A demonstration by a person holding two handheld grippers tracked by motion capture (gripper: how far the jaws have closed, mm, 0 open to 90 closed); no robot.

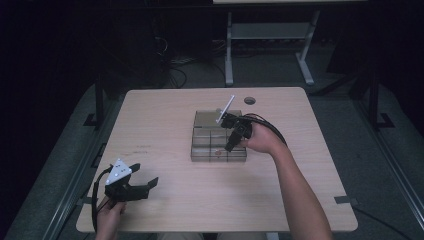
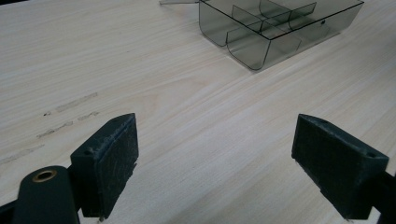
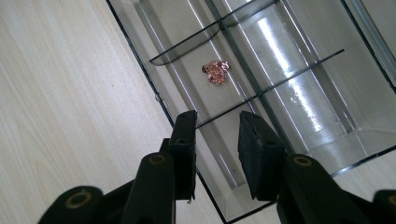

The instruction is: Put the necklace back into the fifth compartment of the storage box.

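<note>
Tongs in your right hand (image 3: 212, 123) hang part open and empty over the clear tray (image 3: 140, 46); the little pink thing (image 3: 215, 72) lies in a near slot. Lift straight up, don't bump the walls. Your left tongs (image 2: 215, 163) wait wide open over the desk (image 2: 140, 70).

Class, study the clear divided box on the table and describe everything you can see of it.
The organizer box is a shallow, lidless tray of smoky, see-through plastic with rounded corners. Thin partitions of the same plastic split it into several compartments. It lies flat on the pale wooden table, right of centre. One compartment along its near edge holds a small coppery-pink crumpled bit; the others look empty. The right gripper hovers just over it, jaws parted with nothing between them.
</note>
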